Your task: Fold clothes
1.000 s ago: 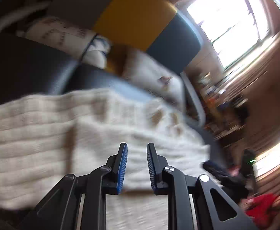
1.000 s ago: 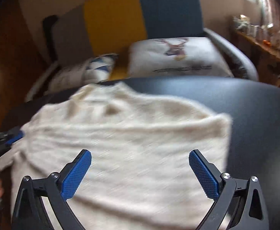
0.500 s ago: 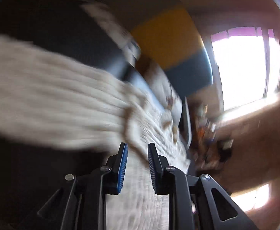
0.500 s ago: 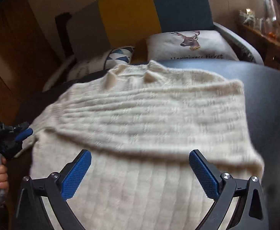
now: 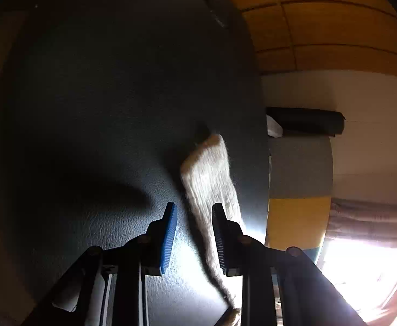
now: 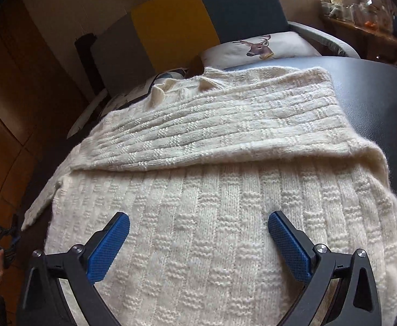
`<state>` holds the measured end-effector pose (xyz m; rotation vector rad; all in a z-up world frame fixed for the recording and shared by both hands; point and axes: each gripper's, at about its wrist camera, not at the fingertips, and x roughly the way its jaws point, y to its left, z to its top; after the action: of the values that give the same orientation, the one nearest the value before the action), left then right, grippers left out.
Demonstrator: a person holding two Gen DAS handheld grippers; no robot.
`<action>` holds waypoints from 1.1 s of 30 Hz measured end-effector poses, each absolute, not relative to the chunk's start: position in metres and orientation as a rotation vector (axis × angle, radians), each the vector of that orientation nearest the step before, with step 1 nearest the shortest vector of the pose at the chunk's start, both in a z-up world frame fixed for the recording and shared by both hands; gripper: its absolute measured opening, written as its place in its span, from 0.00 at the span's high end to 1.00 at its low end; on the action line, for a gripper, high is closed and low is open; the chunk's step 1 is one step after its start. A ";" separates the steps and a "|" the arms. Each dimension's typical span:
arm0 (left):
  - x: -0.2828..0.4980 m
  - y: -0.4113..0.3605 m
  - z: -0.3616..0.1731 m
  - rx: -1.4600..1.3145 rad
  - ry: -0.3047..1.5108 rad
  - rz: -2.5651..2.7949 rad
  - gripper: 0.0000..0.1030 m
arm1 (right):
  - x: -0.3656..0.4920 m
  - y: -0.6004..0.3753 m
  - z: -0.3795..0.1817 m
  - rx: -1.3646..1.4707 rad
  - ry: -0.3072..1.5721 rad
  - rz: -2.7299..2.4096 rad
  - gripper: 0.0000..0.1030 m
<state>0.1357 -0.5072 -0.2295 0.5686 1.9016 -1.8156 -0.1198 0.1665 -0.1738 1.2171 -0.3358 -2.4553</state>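
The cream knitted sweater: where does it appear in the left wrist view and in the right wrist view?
Left wrist view: only a narrow strip of the cream knitted sweater, at centre, running down between the left gripper fingers.
Right wrist view: the sweater fills the centre and bottom, one layer folded across its far part.
Shared landmark: the chair's yellow panel.

Dim, backlit; blown-out window [image 5: 366,277] glare

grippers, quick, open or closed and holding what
Left gripper: narrowly open, a strip of the sweater between the jaws, not clamped.
Right gripper: wide open, empty.
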 end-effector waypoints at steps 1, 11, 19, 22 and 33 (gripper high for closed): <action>0.130 -0.508 -0.233 0.587 1.922 -1.807 0.75 | -0.120 0.167 -0.174 1.214 -0.344 -2.453 0.00; 0.081 -0.507 -0.239 0.658 1.935 -1.792 0.74 | -0.127 0.134 -0.151 1.246 -0.244 -2.432 0.00; 0.068 -0.510 -0.243 0.633 1.948 -1.699 0.94 | -0.173 0.055 -0.131 1.256 0.032 -2.457 0.00; 0.062 -0.509 -0.238 0.642 1.895 -1.728 0.95 | -0.196 0.043 -0.141 1.315 0.102 -2.501 0.00; 0.013 -0.484 -0.157 0.607 1.799 -2.169 0.95 | -0.220 0.044 -0.175 1.441 0.151 -2.512 0.00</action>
<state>0.0132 -0.4844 -0.1568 0.6068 1.7988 -2.1687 -0.2197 0.0437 -0.1749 1.4407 0.1508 -2.5120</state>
